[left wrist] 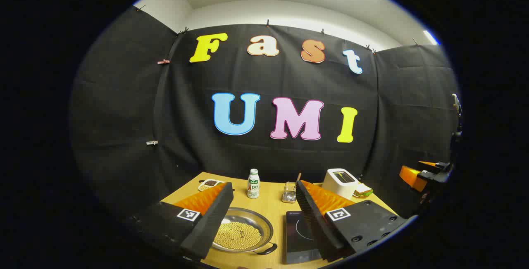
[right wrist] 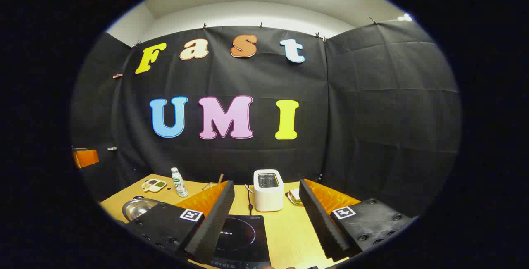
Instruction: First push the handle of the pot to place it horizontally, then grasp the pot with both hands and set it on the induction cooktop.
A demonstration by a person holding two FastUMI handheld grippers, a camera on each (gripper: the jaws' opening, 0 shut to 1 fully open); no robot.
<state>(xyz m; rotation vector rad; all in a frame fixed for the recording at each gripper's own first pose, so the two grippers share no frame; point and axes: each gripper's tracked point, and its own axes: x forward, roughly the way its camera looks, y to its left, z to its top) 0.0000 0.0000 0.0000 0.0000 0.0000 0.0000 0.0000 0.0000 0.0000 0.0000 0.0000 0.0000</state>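
Both grippers hang spread wide, holding nothing. Below the left gripper (left wrist: 260, 213) sits the pot (left wrist: 241, 231), beside the induction cooktop (left wrist: 301, 236); its handle (left wrist: 266, 250) wants a gentle sideways nudge.

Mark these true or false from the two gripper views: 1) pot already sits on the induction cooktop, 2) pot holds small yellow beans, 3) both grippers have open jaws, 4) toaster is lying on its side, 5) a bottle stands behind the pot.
1) False. The pot rests on the wooden table, left of the induction cooktop.
2) True. Small yellow beans cover its bottom.
3) True. The left gripper and right gripper both have jaws spread wide, holding nothing.
4) False. The toaster stands upright, slots facing up.
5) True. The bottle stands upright, farther back on the table.
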